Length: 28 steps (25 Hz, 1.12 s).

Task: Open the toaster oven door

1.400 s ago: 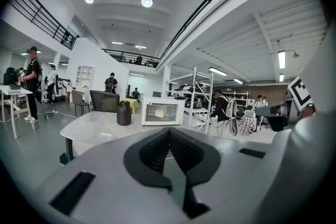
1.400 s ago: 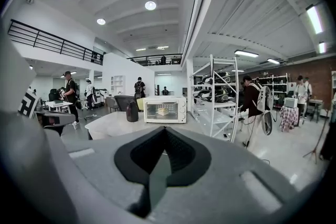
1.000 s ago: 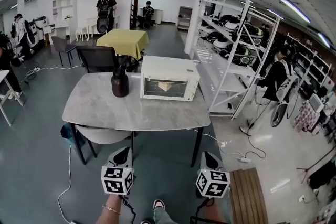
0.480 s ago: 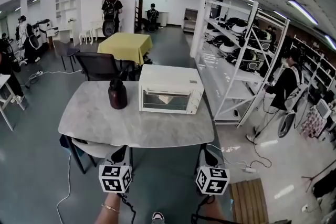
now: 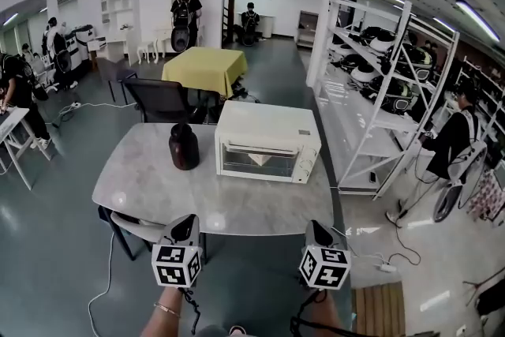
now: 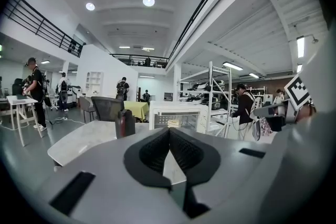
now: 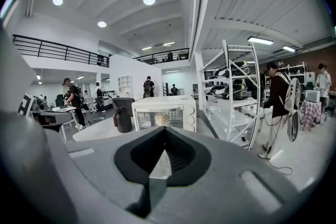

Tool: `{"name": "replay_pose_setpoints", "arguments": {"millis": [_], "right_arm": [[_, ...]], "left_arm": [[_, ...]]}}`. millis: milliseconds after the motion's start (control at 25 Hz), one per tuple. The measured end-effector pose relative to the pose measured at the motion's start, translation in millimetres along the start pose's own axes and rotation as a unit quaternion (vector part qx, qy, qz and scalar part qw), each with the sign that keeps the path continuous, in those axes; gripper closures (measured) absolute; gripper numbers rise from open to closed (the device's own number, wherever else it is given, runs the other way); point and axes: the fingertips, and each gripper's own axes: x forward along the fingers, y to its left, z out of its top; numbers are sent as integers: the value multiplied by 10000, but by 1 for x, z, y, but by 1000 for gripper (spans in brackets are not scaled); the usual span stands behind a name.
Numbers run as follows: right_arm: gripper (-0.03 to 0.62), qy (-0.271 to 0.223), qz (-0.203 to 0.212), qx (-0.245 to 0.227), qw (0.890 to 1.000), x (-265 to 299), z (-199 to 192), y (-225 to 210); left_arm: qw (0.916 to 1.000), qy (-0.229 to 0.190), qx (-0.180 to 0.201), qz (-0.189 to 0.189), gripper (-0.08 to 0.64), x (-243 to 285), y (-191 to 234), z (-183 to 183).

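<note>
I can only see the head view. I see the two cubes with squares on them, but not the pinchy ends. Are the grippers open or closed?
Observer: The left gripper is shut. In the left gripper view its jaws meet at the tips and nothing is between them.
Operator: What about the other one?
Observer: The right gripper is shut as well, and it holds nothing.
Operator: Is that one pointing at the oven?
Observer: Yes. In the right gripper view the toaster oven sits just above the jaw tips, straight ahead, and the gripper is not touching it.
</note>
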Motion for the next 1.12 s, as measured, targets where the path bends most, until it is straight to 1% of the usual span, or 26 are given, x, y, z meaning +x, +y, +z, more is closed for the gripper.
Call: {"name": "replay_pose_setpoints", "arguments": {"millis": [320, 480, 680, 920, 1120], "right_arm": [[587, 276, 43, 189, 9994, 30, -19, -9], [588, 422, -46, 221, 9989, 51, -24, -19], [588, 436, -174, 201, 9987, 82, -7, -26], [588, 351, -362, 143, 9986, 133, 18, -20], [588, 230, -493, 120, 9984, 174, 46, -16]], "left_arm": [[9997, 206, 4, 131, 555, 26, 11, -8], [9998, 207, -63, 42, 555, 57, 12, -5], [9997, 185, -105, -122, 555, 101, 17, 8], [9993, 125, -152, -308, 555, 159, 45, 24], [9989, 82, -137, -438, 555, 201, 65, 43]]}}
